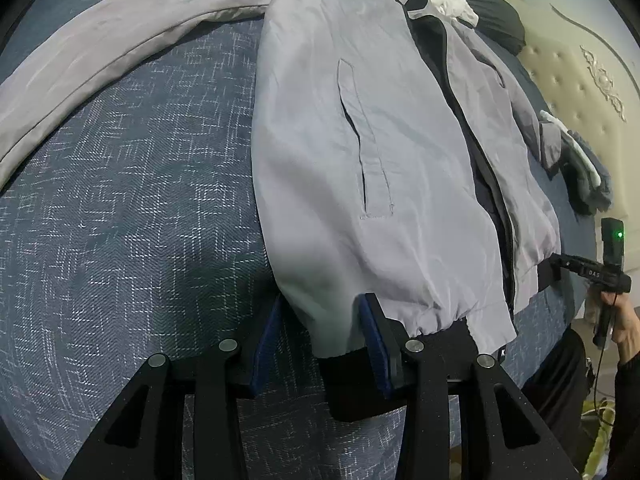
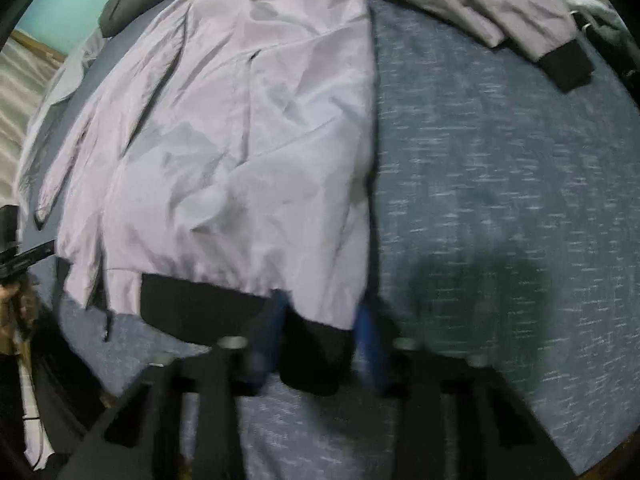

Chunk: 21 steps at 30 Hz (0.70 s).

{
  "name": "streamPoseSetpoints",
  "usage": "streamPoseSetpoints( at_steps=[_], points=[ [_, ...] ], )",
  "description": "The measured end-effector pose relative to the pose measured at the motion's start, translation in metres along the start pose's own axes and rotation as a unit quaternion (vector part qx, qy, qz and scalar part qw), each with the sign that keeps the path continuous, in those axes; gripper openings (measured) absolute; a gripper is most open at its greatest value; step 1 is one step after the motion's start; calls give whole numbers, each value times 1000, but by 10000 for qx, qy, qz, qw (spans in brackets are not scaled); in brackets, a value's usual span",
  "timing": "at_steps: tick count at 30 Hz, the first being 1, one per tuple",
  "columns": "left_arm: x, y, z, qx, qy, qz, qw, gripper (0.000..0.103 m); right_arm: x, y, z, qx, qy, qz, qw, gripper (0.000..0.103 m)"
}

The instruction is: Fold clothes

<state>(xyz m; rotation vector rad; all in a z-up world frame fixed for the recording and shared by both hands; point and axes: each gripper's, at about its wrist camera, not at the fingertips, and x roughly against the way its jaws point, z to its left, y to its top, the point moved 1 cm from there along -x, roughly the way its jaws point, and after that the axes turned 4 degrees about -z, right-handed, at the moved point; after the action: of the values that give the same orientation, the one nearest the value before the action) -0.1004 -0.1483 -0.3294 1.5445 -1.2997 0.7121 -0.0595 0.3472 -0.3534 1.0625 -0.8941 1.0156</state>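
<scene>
A light grey zip jacket (image 1: 340,140) lies front-up on a blue patterned bedspread (image 1: 140,200), with its black rib hem nearest me. My left gripper (image 1: 320,340) points steeply down, its blue pads closed on the hem's left corner; the black rib hangs between the fingers. In the blurred right wrist view, my right gripper (image 2: 320,336) holds the other corner of the jacket (image 2: 240,140) between its blue pads. One sleeve (image 1: 120,32) stretches out to the left. The other sleeve (image 2: 500,12), with a black cuff (image 2: 568,68), lies out to the right.
At the head of the bed lie a dark pillow (image 1: 492,12) and a white cloth (image 1: 452,0). Folded grey clothes (image 1: 588,172) sit by the cream tufted headboard (image 1: 580,80). A person's hand (image 1: 620,320) shows at the bed's near edge.
</scene>
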Motion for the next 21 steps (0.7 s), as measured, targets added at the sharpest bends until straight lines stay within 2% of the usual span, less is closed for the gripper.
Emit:
streamPoseSetpoints(
  at_steps=[3, 8, 10, 11, 12, 15, 17, 21],
  points=[
    [-1, 1, -1, 7, -24, -2, 10000, 43, 1, 2, 3, 10, 43, 28, 10000, 21],
    [-1, 2, -3, -42, -27, -29, 10000, 43, 5, 4, -3, -105, 192, -5, 9998, 17],
    [-1, 3, -6, -85, -42, -31, 10000, 29, 8, 4, -7, -147, 224, -43, 9996, 16],
    [0, 4, -8, -119, -20, -44, 9999, 19, 8, 4, -8, -163, 238, -62, 9996, 16],
    [2, 5, -10, -171, 6, -59, 9998, 14, 11, -1, -10, -184, 244, -63, 9995, 16],
    [7, 8, -16, -283, 73, -97, 9995, 7, 18, -8, -14, -239, 223, -101, 9994, 16],
    [23, -11, -15, -376, 106, -142, 9991, 4, 24, -9, -15, -259, 212, -174, 9993, 16],
    [41, -15, -12, -484, 230, -139, 9985, 3, 36, -12, -20, -290, 190, -272, 9990, 15]
  ],
)
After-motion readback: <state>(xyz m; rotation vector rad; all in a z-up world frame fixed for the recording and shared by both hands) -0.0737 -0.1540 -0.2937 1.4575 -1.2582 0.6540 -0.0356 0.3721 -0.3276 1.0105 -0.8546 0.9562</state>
